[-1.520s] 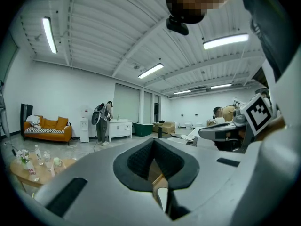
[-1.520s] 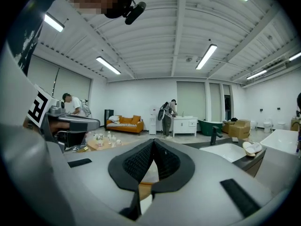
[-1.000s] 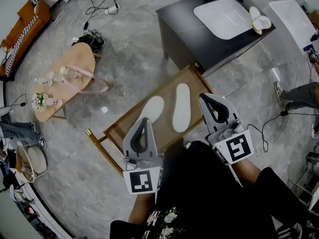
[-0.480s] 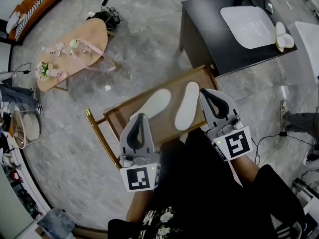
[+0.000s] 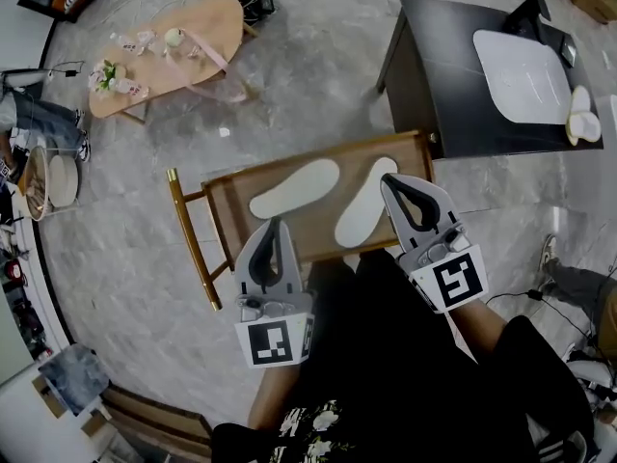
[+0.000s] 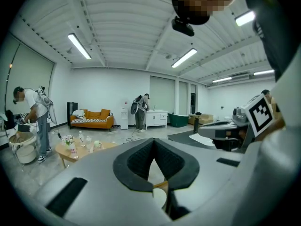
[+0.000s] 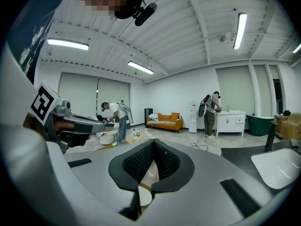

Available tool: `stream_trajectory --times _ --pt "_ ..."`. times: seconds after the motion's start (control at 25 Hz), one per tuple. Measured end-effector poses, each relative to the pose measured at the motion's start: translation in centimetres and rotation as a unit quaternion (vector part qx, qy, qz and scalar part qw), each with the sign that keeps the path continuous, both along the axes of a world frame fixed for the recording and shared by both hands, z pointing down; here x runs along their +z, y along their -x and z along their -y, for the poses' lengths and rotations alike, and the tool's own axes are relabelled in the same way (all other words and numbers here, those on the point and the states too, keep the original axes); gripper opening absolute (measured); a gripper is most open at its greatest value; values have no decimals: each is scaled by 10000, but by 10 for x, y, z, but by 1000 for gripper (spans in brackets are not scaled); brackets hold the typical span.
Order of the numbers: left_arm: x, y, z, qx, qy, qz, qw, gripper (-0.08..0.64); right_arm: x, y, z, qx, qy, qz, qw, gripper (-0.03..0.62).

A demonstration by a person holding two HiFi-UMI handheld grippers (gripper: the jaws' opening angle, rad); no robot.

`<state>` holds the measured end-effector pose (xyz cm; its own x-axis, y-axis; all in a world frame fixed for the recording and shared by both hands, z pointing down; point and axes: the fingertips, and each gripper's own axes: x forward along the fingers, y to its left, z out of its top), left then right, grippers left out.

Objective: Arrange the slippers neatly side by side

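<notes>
Head view: two white slippers are being shown lying on a low wooden bench (image 5: pixel 313 225) that is standing on the grey stone floor (image 5: pixel 318 75). The left slipper (image 5: pixel 294 189) is lying at a shallow slant, its far end pointing up and to the right. The right slipper (image 5: pixel 366 213) is lying more steeply, so the pair is not being kept parallel; a strip of bare wood is showing between them, narrower at the far ends.

The left gripper (image 5: pixel 274 228) is being held over the near edge of the bench, just below the left slipper and apart from it. The right gripper (image 5: pixel 393 183) is being held with its tip just beside the far end of the right slipper; contact cannot be told.

In the left gripper view, the jaws of the left gripper (image 6: pixel 154 142) are being held pressed together with nothing between them. In the right gripper view, the jaws of the right gripper (image 7: pixel 153 145) are likewise being held together and empty. In both views, a sliver of wood and of white slipper is being glimpsed under the closed pads.

A black table (image 5: pixel 453 85) carrying a white mat (image 5: pixel 525 75) is standing beyond the bench.
</notes>
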<state>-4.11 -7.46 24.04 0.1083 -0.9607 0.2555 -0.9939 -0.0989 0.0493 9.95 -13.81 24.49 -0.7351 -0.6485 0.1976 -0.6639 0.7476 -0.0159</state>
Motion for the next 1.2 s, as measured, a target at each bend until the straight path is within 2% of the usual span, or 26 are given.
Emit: stream_trajectory --times 0.32,0.48,0.64,0.88,1.2 --pt "31 -16 -18 -300 222 -80 9993 2 20 -5 -7 -418 110 -107 9990 -2" --pt "49 -24 -22 -279 403 -275 9984 2 34 -8 -10 -516 292 -181 9981 -2" --pt "73 -31 -25 -178 737 -268 9968 3 57 -12 -16 -565 690 -398 9952 -2" --pt "110 -38 -30 -149 1117 -437 9927 2 94 -9 -25 -703 955 -591 9912 -2" --pt "149 -44 -21 -22 1484 -551 9874 4 134 -15 -30 -545 1343 -697 9870 -2"
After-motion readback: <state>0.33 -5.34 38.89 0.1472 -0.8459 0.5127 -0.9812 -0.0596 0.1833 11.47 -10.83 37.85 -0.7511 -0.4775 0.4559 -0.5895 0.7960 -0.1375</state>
